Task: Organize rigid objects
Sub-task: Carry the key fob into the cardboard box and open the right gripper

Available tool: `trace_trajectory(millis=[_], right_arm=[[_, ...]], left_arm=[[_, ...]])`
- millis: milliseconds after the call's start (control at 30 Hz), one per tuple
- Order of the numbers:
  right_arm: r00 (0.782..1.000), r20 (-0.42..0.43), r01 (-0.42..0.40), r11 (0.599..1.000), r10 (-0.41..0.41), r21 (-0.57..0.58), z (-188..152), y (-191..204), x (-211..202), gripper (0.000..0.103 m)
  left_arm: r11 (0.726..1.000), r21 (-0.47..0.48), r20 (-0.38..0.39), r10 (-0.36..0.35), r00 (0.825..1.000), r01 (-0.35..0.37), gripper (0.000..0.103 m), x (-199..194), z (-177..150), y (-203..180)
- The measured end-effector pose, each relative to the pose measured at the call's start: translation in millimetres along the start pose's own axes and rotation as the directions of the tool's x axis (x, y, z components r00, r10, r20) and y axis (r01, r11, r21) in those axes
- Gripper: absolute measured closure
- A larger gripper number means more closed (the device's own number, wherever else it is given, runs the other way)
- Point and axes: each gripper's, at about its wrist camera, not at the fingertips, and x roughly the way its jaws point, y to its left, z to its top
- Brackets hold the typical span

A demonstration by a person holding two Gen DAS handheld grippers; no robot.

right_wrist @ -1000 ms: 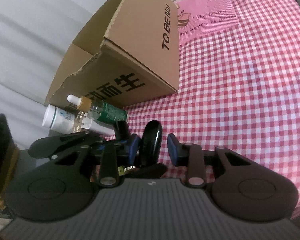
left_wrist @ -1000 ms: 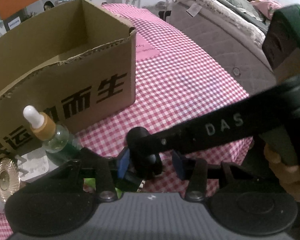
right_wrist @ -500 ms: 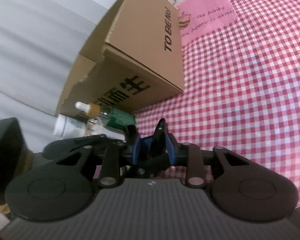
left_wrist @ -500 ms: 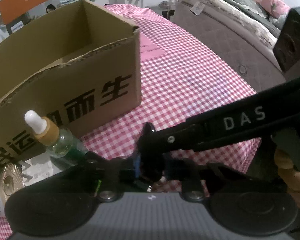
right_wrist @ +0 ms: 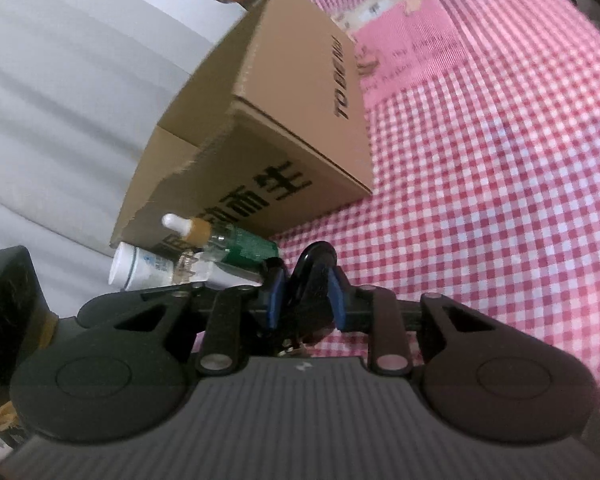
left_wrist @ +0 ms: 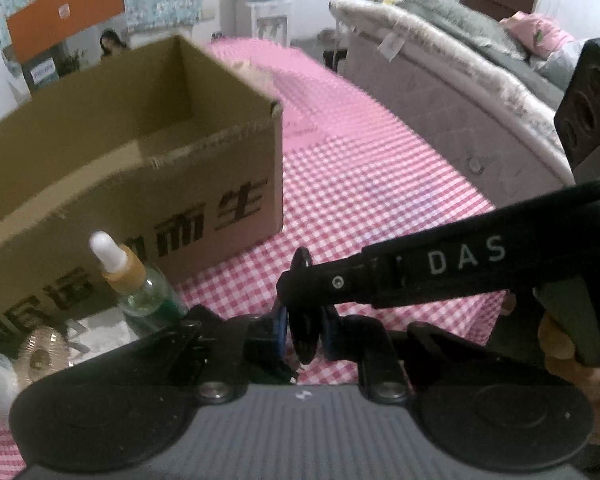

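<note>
Both grippers are shut on one small flat black object, seen edge-on between the blue pads in both wrist views. My left gripper holds it from below. My right gripper crosses the left wrist view as a black bar marked DAS. The object also shows in the right wrist view. An open brown cardboard box stands just behind on the pink checked cloth. A dropper bottle with a tan collar and white tip stands by the box front.
A gold ribbed cap and a white bottle lie left of the dropper bottle. A grey bed runs along the right of the table. A black speaker shows at the far right.
Both grippers have closed on the black object, which turned from flat-on to edge-on. Both have lifted it a little, and the views have risen toward the box.
</note>
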Motion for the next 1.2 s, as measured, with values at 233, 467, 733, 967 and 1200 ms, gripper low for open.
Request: trace_trajectory(millis=[233,467,733,967,1200], right_arm=[[0.993,0.119,0.004,0.993,0.010,-0.115,-5,54,-36,0.079],[0.980,0.171,-0.054,0.964,0.102,-0.260,19,120,-40,0.079],[0.981,0.050,-0.164,0.934,0.189,-0.316,82,174,21,0.080],[0.978,-0.145,-0.176,0.961,0.147,-0.212,148,194,131,0.080],[0.959,-0.259,-0.137,0.989,0.118,-0.057,189,189,230,0.080]], left_arm=[[0.999,0.024,0.150,0.032,0.988,-0.036,0.086,-59,4,-6],[0.992,-0.036,0.271,0.129,0.954,-0.124,0.086,-114,21,21],[0.971,-0.151,0.208,0.215,0.954,-0.186,0.086,-123,52,101],[0.951,-0.228,0.042,0.224,0.974,-0.209,0.086,-75,76,182],[0.935,-0.217,-0.091,0.266,0.960,-0.280,0.086,-21,95,227]])
